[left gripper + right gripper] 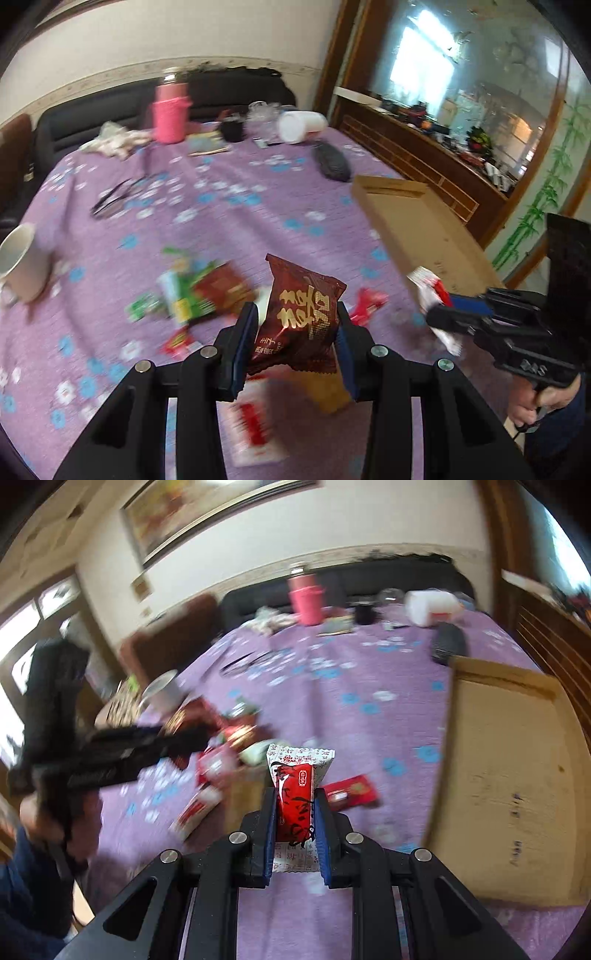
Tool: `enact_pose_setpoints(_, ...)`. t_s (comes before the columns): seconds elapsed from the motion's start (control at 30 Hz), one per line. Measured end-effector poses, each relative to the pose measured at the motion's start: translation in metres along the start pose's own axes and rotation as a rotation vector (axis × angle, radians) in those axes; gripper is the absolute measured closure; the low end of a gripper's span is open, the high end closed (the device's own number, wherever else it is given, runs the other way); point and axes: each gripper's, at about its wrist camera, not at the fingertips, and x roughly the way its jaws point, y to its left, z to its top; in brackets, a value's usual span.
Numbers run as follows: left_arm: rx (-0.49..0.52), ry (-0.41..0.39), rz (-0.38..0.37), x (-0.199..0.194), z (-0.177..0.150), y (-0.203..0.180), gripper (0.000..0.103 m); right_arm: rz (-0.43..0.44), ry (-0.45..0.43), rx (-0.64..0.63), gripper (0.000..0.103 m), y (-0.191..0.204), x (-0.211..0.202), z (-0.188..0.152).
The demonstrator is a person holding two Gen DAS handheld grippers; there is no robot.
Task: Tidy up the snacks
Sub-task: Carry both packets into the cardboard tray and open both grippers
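My left gripper (297,314) is shut on a dark red snack packet (301,314) with gold lettering, held above the purple flowered tablecloth (229,221). My right gripper (294,797) is shut on a white and red snack packet (295,797), which stands upright between the pads. In the left wrist view the right gripper (439,306) shows at the right with that packet (428,288), close to the near end of a flat cardboard box (413,225). A loose pile of green, red and brown snack packets (199,291) lies on the cloth. The cardboard box (509,775) fills the right of the right wrist view.
A white mug (22,262) stands at the table's left edge. At the far side are a pink flask (170,110), a black cup (233,127), a tipped white container (301,125), a dark remote (330,162) and scissors (114,197). A wooden cabinet (424,155) runs along the right.
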Motion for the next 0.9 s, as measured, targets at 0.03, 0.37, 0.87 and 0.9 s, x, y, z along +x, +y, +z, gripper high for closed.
enact_pose_setpoints(0.03, 0.016, -0.002, -0.015, 0.006, 0.007, -0.012, 0.064, -0.007, -0.007, 0.024, 0.083, -0.009, -0.002, 0.002)
enact_pose_setpoints(0.37, 0.056, 0.006, -0.176, 0.078, 0.053, -0.110, 0.064, -0.204, -0.128, 0.321, 0.084, -0.128, -0.024, 0.037)
enact_pose_setpoints(0.87, 0.100, 0.139, -0.163, 0.192, 0.045, -0.170, 0.064, -0.303, -0.095, 0.527, 0.083, -0.226, -0.002, 0.038)
enact_pose_setpoints(0.9, 0.108, 0.141, -0.157, 0.192, 0.044, -0.172, 0.064, -0.302, -0.098, 0.526, 0.083, -0.225, -0.003, 0.036)
